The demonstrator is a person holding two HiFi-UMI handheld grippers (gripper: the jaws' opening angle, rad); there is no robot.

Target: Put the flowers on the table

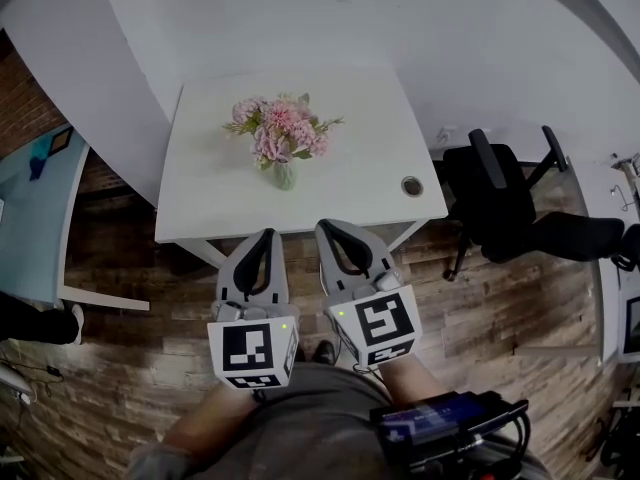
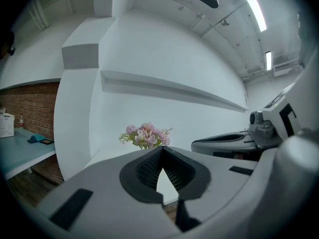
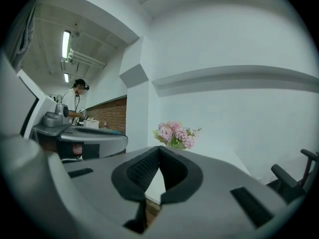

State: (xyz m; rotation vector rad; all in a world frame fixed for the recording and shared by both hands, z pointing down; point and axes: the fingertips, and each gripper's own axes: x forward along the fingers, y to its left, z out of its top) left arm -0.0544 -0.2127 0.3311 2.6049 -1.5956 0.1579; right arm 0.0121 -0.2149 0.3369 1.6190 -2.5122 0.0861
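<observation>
A bunch of pink flowers [image 1: 280, 133] in a small green vase stands upright on the white table [image 1: 350, 183], toward its middle. Both grippers hover side by side in front of the table's near edge, over the wooden floor, well short of the flowers. My left gripper [image 1: 266, 234] is shut with nothing in it, and so is my right gripper [image 1: 329, 226]. The flowers [image 2: 145, 136] show beyond the closed left jaw tips in the left gripper view, and the flowers [image 3: 177, 134] sit just above the closed right jaw tips in the right gripper view.
A round hole [image 1: 411, 185] sits near the table's front right corner. A black office chair [image 1: 520, 213] stands to the right of the table. A light blue table [image 1: 40, 198] is at the left. White walls lie behind the table.
</observation>
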